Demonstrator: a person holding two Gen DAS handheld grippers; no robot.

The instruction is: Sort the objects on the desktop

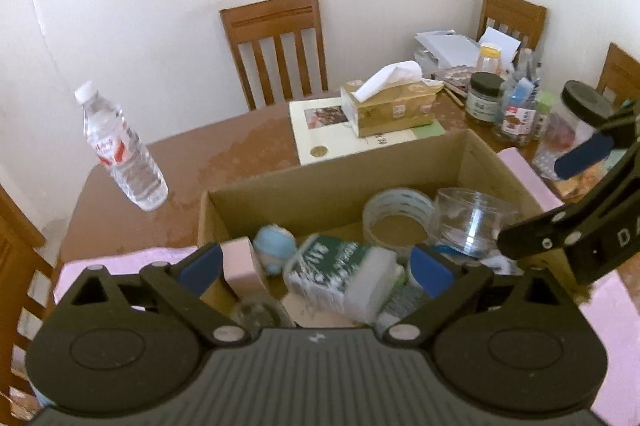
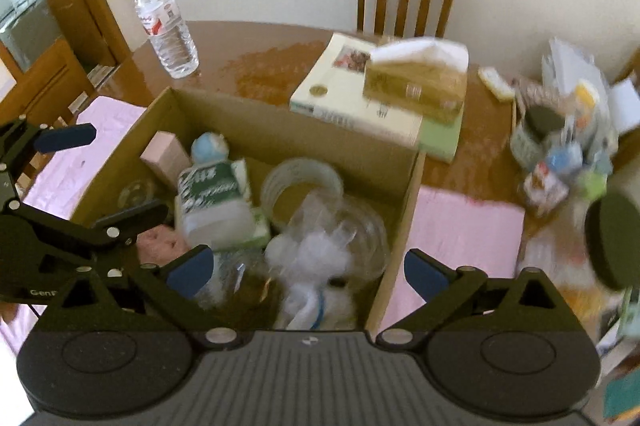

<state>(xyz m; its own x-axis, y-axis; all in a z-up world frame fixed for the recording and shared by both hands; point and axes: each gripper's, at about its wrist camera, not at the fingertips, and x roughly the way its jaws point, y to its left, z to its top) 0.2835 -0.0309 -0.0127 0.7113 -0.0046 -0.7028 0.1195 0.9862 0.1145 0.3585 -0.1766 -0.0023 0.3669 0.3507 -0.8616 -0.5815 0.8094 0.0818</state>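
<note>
Far left on the table [image 1: 248, 142]: a water bottle [image 1: 124, 150], upright and well apart from everything else, a clear candidate for the next pick. Best taken around the middle of the body, squarely, since thin clear plastic looks slippery and likely to buckle under a hard squeeze. Left gripper [image 1: 316, 270] hanging over the near edge of the cardboard box [image 1: 332, 182], fingers spread wide, nothing between them. In the box already: a pink block [image 1: 240, 266], a small blue toy [image 1: 274, 246], a green-and-white packet [image 1: 340, 266], a tape roll [image 1: 396, 222], a clear jar [image 1: 472, 222]. Beyond the box, a tissue box [image 1: 392, 106] resting on a book [image 1: 320, 134]. Right gripper [image 2: 308, 274] likewise spread and empty, above the box's right side. Far right, a crowd of jars [image 1: 486, 98], blurred in the right view; worth approaching slowly from above there, to avoid knocking neighbours.
</note>
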